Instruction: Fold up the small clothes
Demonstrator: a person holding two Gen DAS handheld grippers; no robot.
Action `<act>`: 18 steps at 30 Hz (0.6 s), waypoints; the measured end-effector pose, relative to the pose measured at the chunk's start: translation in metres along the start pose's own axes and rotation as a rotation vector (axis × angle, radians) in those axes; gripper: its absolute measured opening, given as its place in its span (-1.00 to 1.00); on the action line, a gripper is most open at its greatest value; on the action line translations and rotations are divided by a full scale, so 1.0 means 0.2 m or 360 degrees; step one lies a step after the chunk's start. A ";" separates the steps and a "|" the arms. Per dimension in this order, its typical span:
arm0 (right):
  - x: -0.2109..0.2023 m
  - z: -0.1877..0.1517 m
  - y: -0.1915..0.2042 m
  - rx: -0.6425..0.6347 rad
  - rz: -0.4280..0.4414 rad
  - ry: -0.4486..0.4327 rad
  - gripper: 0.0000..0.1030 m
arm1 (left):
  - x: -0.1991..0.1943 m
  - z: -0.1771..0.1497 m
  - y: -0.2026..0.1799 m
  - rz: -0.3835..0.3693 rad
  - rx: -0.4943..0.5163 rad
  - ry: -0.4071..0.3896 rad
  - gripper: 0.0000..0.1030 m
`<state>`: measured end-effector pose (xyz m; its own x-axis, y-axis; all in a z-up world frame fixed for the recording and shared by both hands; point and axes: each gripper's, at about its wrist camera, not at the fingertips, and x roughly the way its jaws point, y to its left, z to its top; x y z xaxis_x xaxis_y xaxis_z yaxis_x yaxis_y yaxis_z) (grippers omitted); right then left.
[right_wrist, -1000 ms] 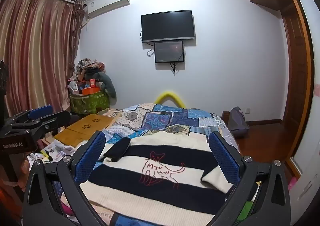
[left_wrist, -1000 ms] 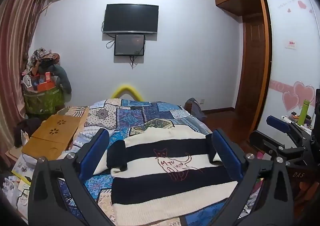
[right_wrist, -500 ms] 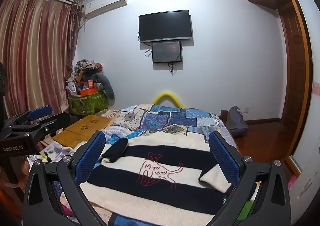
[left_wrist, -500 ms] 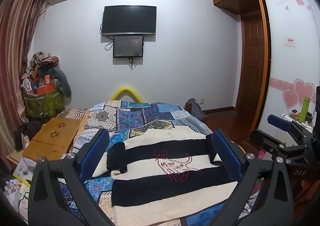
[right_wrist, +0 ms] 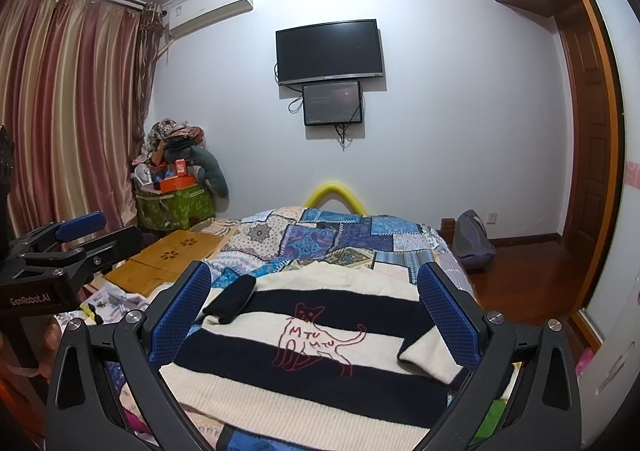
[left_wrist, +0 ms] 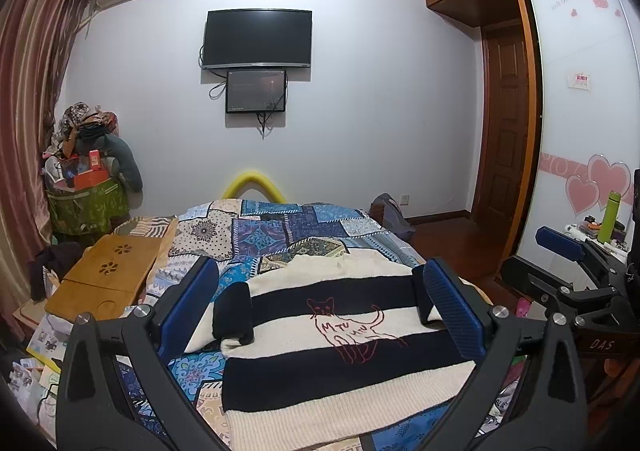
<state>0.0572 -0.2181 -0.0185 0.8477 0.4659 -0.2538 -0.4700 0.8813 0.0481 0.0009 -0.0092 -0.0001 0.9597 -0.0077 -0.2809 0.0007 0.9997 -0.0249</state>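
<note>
In the left wrist view, the left hand-held gripper hangs above the near end of the bed with its blue-padded fingers spread wide and nothing between them. Framed by those fingers lies the striped sweater, spread flat on the patchwork quilt with cream and dark bands running across it and a red outlined cat stitched on its chest. Its dark left cuff is folded in over the body near the left finger, and the other sleeve end lies folded in just beside the right finger. At the right edge of this view the right hand-held gripper shows from the side, held off the bed's edge. A wooden lap tray sits on the bed to the left, and a television hangs on the far wall. In the right wrist view, the right hand-held gripper also has its fingers wide apart and empty, above the same sweater, whose cream right sleeve is folded in over the lower stripes beside the right finger. The dark cuff rests on the upper left of the garment. The left hand-held gripper appears at the left edge, held off the side of the bed.
</note>
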 end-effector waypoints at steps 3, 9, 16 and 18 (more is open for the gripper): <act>0.00 0.00 0.00 0.0000 0.0000 -0.0001 0.99 | 0.00 0.00 0.00 0.0001 -0.0001 0.0002 1.00; 0.01 -0.01 0.00 0.0001 0.0001 0.0002 0.99 | 0.01 -0.01 0.00 0.0000 0.0000 0.0004 1.00; 0.01 -0.01 0.00 -0.0002 -0.0001 0.0007 0.99 | 0.01 -0.01 0.00 -0.0004 -0.0010 0.0007 1.00; 0.01 -0.01 0.00 -0.0002 -0.0002 0.0008 0.99 | 0.02 -0.01 0.01 -0.0006 -0.0012 0.0009 1.00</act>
<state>0.0573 -0.2169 -0.0214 0.8469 0.4646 -0.2586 -0.4694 0.8818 0.0469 0.0042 -0.0071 -0.0025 0.9581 -0.0114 -0.2862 0.0019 0.9994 -0.0334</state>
